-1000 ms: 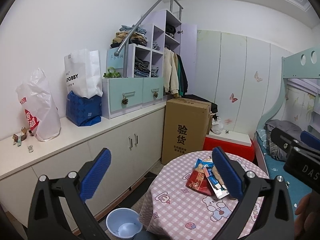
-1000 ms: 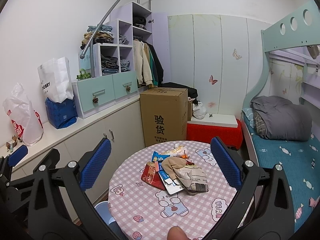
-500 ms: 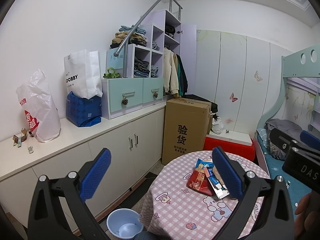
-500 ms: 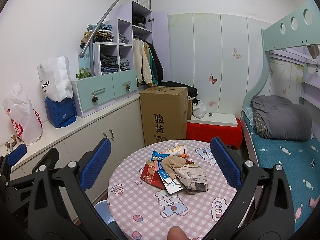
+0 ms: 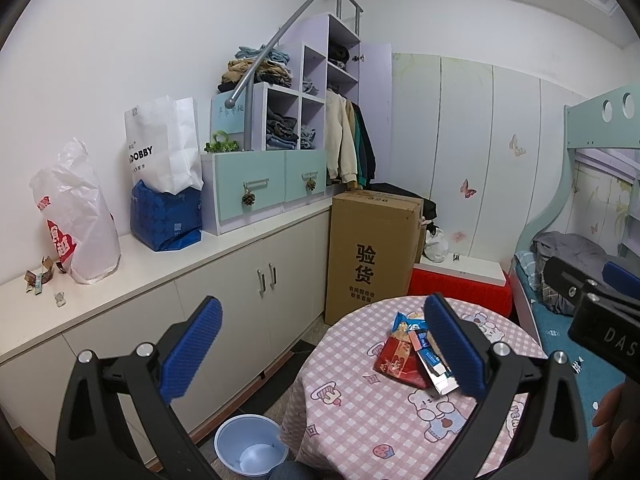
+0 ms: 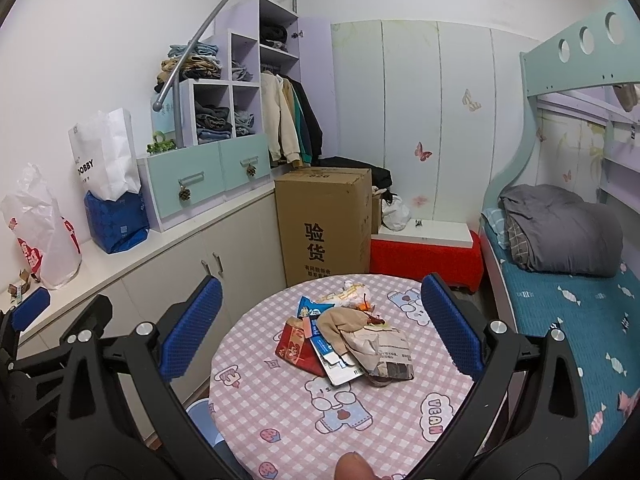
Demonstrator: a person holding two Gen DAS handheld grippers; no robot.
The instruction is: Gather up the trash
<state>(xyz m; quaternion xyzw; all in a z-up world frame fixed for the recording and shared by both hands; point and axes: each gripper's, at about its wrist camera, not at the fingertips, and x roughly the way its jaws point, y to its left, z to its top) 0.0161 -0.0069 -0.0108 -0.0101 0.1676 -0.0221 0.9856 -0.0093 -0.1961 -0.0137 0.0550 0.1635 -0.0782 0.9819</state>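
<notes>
A pile of trash [image 6: 348, 340] lies on a round table with a pink checked cloth [image 6: 320, 412]: a red packet, blue wrappers, crumpled brown paper and a printed box. The pile also shows in the left wrist view [image 5: 412, 356]. A light blue bin [image 5: 251, 450] stands on the floor left of the table. My left gripper [image 5: 320, 356] is open and empty, held high above the table's left edge. My right gripper [image 6: 320, 340] is open and empty, above the table and short of the pile.
A white counter with cupboards [image 5: 168, 264] runs along the left wall, bearing bags [image 5: 76, 216] and small scraps [image 5: 38, 278]. A tall cardboard box [image 6: 326, 224] stands behind the table. A bunk bed [image 6: 568, 288] is on the right.
Both views have shifted only slightly; the grippers stay open and the trash has not moved.
</notes>
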